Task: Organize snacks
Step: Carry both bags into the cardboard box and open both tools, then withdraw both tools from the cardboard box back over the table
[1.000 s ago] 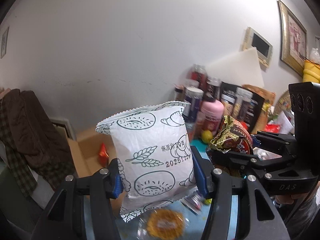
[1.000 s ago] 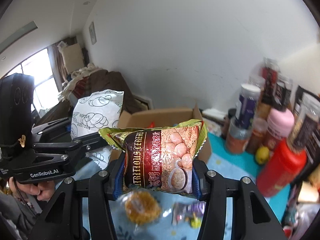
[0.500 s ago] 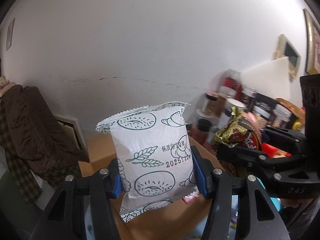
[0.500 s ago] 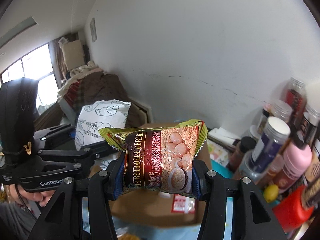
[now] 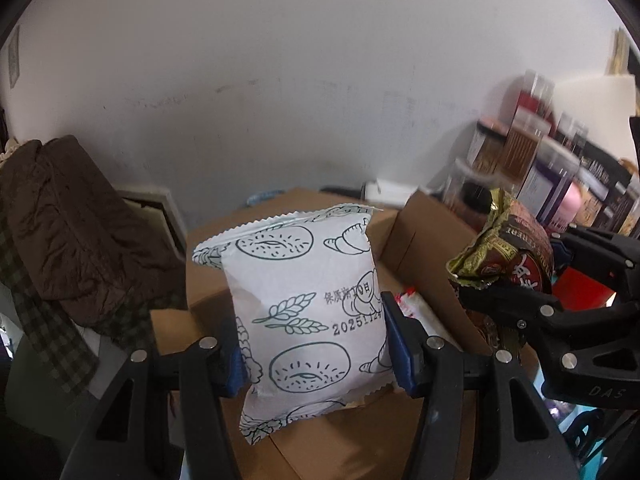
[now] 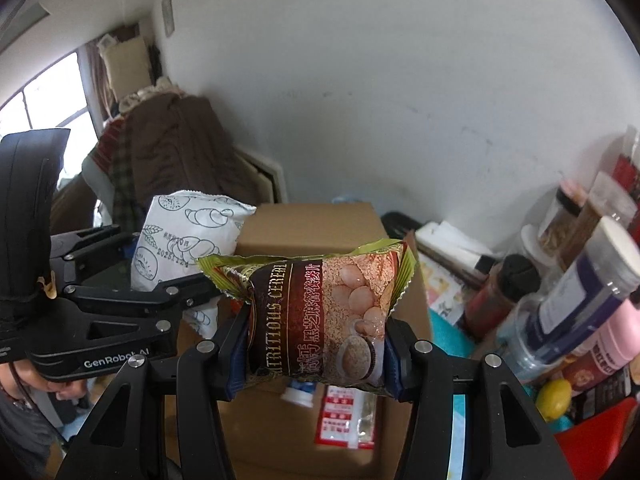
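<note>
White wall behind an open box [image 6: 312, 236]. Above the box, the left gripper [image 5: 316, 344] clamps a white bag [image 5: 304, 304]; the right gripper [image 6: 316, 356] clamps a cereal packet [image 6: 320, 316] beside it.

— What surface is seen under the things?

— A teal-covered table [image 6: 450, 340] is made out at the right, only in patches.

— What is set on it?

— An open cardboard box [image 6: 312, 236] is stood on it, with a red-and-white packet [image 6: 346, 416] lying inside. Beside the box, jars and bottles [image 6: 576, 292] are crowded together, a yellow lemon-like object [image 6: 554, 398] is seen at their foot, and white papers [image 6: 452, 240] are laid near the wall.
</note>
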The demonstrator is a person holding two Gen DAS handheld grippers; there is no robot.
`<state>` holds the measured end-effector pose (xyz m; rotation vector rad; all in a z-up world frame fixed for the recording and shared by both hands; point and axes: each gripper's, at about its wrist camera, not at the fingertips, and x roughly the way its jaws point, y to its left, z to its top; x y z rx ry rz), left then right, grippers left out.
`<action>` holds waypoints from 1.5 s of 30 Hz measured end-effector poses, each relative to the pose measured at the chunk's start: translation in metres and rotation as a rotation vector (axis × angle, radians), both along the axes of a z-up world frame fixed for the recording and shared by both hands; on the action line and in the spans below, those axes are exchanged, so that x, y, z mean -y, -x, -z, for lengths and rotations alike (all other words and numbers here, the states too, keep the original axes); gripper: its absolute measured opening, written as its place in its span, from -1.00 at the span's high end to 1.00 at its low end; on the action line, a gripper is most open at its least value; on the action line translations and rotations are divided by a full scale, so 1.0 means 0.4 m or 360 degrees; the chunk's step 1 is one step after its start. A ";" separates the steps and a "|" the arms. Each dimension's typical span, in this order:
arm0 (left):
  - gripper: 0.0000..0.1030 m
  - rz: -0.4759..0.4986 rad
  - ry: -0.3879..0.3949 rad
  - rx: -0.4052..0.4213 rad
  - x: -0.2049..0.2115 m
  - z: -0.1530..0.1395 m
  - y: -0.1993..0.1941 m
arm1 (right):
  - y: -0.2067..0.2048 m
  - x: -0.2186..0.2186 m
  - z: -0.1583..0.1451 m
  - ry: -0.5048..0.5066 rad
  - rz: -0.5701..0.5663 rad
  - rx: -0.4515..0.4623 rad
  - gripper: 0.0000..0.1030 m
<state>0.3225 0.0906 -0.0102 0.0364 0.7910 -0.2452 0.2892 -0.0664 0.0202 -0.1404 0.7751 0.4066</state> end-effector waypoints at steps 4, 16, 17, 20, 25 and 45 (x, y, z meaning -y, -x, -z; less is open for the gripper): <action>-0.08 0.0010 -0.0051 -0.0069 0.008 0.034 -0.020 | -0.024 -0.002 0.040 0.0040 0.0005 -0.0069 -0.01; -0.09 0.0042 -0.0214 -0.0299 0.055 0.124 -0.054 | -0.053 -0.011 0.147 0.0178 0.0009 -0.0218 -0.02; -0.09 0.0043 -0.0221 -0.0317 0.056 0.129 -0.055 | -0.054 -0.011 0.153 0.0191 0.0009 -0.0223 -0.02; -0.09 0.0041 -0.0245 -0.0328 0.058 0.139 -0.055 | -0.058 -0.012 0.169 0.0223 0.0015 -0.0248 -0.03; -0.13 0.0003 -0.0269 -0.0333 0.062 0.132 -0.056 | -0.062 -0.008 0.173 0.0227 0.0028 -0.0283 -0.05; -0.33 -0.0053 -0.0204 -0.0004 0.077 -0.093 0.070 | 0.054 0.040 -0.030 0.0210 0.0143 -0.0006 -0.28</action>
